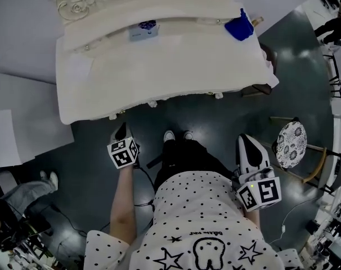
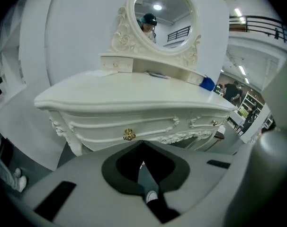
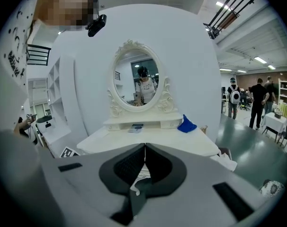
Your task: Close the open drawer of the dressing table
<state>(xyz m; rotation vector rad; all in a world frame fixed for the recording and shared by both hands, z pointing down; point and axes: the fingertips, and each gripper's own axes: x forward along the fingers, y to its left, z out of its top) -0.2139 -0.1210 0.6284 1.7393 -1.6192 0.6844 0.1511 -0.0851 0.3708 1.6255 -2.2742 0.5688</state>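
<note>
Nearest us, below our dotted shirt (image 1: 198,207), the left gripper (image 1: 121,131) and the right gripper (image 1: 248,145) both have their jaws pressed together with nothing between them. Neither is set to pinch, and closed tips suit a push. The drawer (image 2: 134,125), marked by its gold handle (image 2: 129,135), sits in the front of the dressing table (image 1: 159,77), just ahead of the left gripper. Its face looks flush with the carved front, so we judge it already pushed in. The left gripper stands just off the table's front edge, not touching. Dark floor (image 1: 215,125) lies open around our shoes (image 1: 176,135), while a patterned stool (image 1: 291,144) near the right gripper narrows that side.
</note>
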